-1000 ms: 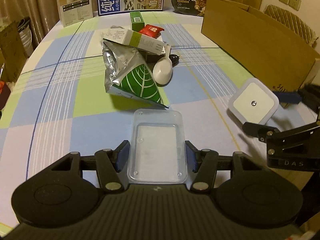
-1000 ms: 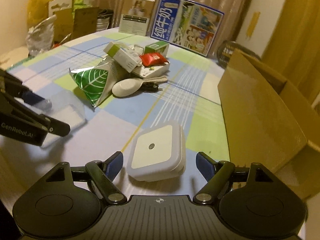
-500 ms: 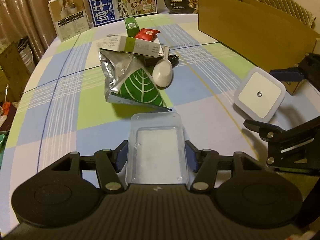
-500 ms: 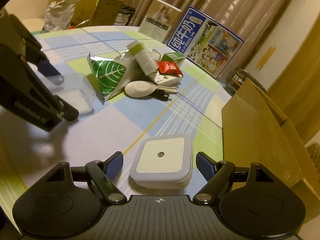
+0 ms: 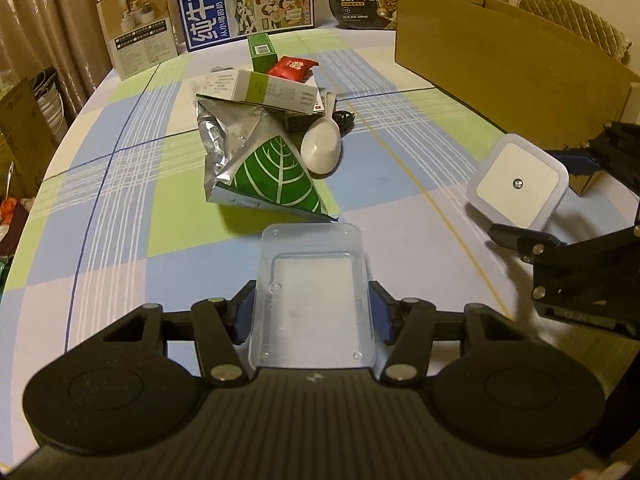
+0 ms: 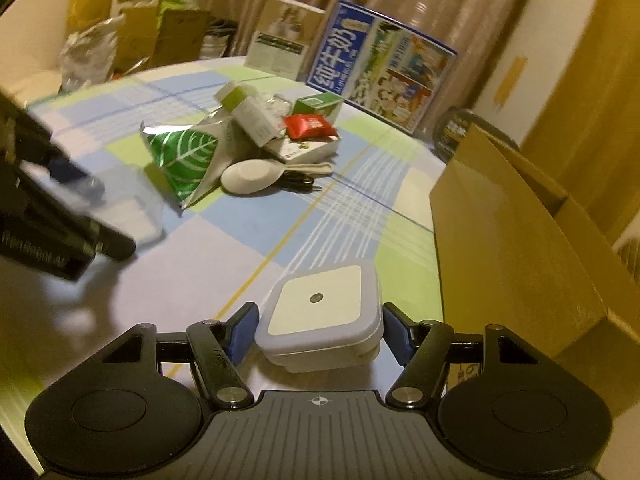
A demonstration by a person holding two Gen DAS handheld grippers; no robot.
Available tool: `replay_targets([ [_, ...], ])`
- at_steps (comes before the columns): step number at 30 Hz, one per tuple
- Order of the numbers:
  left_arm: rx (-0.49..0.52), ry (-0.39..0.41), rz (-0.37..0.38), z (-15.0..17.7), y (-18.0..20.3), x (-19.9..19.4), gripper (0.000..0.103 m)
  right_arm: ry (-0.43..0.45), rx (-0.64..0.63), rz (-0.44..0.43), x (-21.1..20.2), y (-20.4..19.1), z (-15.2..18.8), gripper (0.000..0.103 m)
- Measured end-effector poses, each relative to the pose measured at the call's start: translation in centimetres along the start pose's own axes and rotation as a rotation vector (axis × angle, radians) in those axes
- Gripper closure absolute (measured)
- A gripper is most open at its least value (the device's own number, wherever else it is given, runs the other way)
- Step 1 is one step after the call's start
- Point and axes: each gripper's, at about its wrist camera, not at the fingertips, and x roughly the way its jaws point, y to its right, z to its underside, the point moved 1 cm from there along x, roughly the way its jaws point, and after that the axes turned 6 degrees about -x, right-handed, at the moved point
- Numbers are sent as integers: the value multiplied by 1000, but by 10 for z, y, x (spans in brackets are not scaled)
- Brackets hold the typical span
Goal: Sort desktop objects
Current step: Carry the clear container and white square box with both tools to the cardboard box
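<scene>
A clear plastic box [image 5: 312, 292] sits lengthwise between my left gripper's [image 5: 311, 314] blue pads. The jaws are closing and the pads press on its long sides. In the right wrist view the same box [image 6: 136, 216] is blurred, at the tips of the left gripper [image 6: 108, 216]. A white square night light [image 6: 320, 308] with a small sensor dot lies between my right gripper's [image 6: 319, 332] closing jaws, and both pads meet its sides. Seen from the left wrist view, the night light [image 5: 518, 182] is tilted between the right gripper's [image 5: 532, 197] fingers, near the cardboard box.
An open cardboard box [image 6: 512, 220] stands along the table's right side. In the middle is a pile: a green leaf foil bag [image 5: 264, 168], a white spoon [image 5: 322, 148], a white-green carton [image 5: 264, 90] and a red packet [image 5: 292, 68]. Printed boxes [image 5: 240, 0] stand at the far edge.
The right jaws have drawn in from well apart to touching the night light's sides. The left gripper keeps the clear box and has rolled slightly.
</scene>
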Motion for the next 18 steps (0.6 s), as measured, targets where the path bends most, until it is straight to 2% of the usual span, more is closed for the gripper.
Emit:
replay_targets([
  [3, -2, 0, 12, 0, 0, -2, 52, -1, 57, -5, -7, 8, 0, 40],
  [10, -15, 13, 46, -1, 3, -10, 52, 15, 94, -6, -25, 17, 2, 40],
  [18, -68, 31, 63, -13, 7, -29, 52, 85, 116, 19, -58, 32, -9, 40],
])
